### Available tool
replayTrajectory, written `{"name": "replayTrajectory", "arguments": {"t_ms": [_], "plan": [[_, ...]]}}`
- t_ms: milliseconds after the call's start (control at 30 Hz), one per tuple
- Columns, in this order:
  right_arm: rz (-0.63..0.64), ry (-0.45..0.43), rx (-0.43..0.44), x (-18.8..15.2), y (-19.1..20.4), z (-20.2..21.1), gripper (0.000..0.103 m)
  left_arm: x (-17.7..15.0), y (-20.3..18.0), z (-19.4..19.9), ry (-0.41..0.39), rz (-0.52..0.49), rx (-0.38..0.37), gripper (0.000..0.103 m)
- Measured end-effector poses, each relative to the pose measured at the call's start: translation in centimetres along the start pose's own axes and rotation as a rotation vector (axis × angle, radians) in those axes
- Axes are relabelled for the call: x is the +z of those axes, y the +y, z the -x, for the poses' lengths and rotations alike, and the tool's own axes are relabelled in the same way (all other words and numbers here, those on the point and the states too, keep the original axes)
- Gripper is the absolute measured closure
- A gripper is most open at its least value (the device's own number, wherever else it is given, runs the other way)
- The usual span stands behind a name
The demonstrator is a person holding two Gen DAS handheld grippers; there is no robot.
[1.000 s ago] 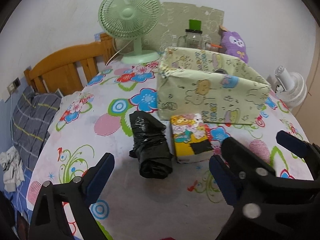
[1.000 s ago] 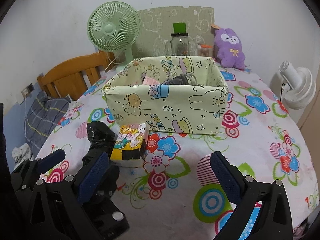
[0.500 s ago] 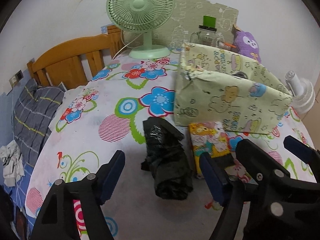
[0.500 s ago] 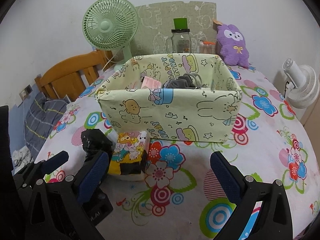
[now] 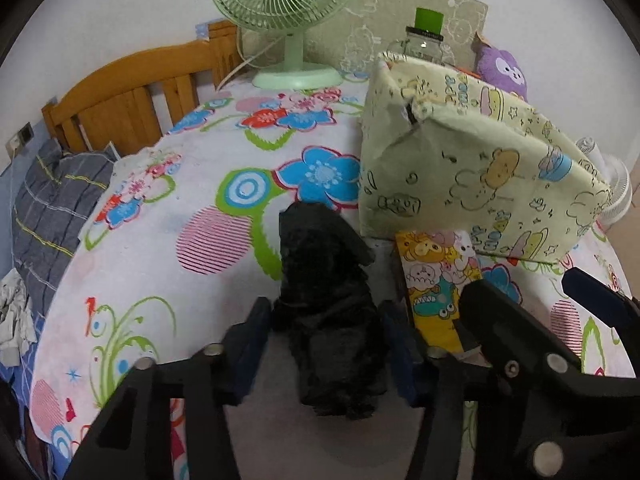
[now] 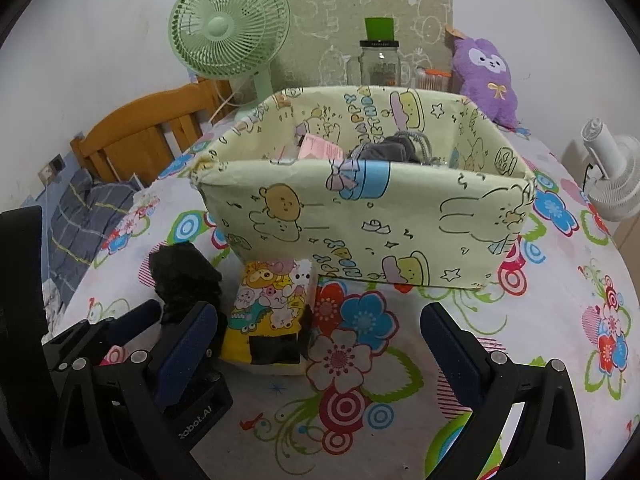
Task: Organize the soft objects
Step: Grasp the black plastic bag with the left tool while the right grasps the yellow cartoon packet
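A crumpled black plastic bundle [image 5: 324, 280] lies on the flowered tablecloth [image 5: 200, 208], left of a cartoon-printed tissue pack [image 5: 436, 280]. My left gripper [image 5: 326, 320] straddles the near end of the bundle. Its jaws are closing and both blue pads touch the bundle's sides. In the right wrist view the bundle [image 6: 184, 276] and the tissue pack [image 6: 272, 308] sit in front of the pale yellow fabric box [image 6: 360, 232]. My right gripper [image 6: 318, 316] hangs open just above the cloth. The tissue pack lies beside its left finger, untouched.
The fabric box holds pink and grey items. Behind it stand a green fan [image 6: 228, 28], a glass jar [image 6: 378, 64] and a purple plush [image 6: 486, 76]. A white fan [image 6: 612, 172] is off the table's right edge, a wooden headboard [image 5: 132, 96] and plaid bedding [image 5: 48, 200] to the left.
My left gripper came forward and down over the black bundle, and its jaws narrowed from wide open until they touch it. My right gripper edged closer to the tissue pack and box, still open.
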State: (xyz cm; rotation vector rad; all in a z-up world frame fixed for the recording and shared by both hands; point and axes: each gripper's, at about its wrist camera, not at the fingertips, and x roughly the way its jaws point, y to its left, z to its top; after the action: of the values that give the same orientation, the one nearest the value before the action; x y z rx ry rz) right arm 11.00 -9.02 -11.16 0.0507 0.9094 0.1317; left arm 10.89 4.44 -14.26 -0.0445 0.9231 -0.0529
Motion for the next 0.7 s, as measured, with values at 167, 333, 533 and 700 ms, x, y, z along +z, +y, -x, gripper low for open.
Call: {"name": "replayTrajectory", "arguments": {"t_ms": [167, 333, 533, 700], "plan": [[0.011, 0.012, -0.002, 0.0, 0.3, -0.5, 0.0, -0.2, 0.0, 0.1, -0.009, -0.009, -0.009, 0.054], [0.026, 0.016, 0.0, -0.1, 0.9, -0.7, 0.0, -0.5, 0.4, 0.5, -0.012, -0.016, -0.008, 0.055], [0.055, 0.018, 0.008, -0.2, 2.0, -0.7, 0.0, -0.9, 1.3, 1.0, -0.011, -0.014, 0.006, 0.056], [0.052, 0.02, 0.016, -0.2, 2.4, -0.9, 0.0, -0.9, 1.5, 1.2, -0.011, -0.015, -0.001, 0.056]]}}
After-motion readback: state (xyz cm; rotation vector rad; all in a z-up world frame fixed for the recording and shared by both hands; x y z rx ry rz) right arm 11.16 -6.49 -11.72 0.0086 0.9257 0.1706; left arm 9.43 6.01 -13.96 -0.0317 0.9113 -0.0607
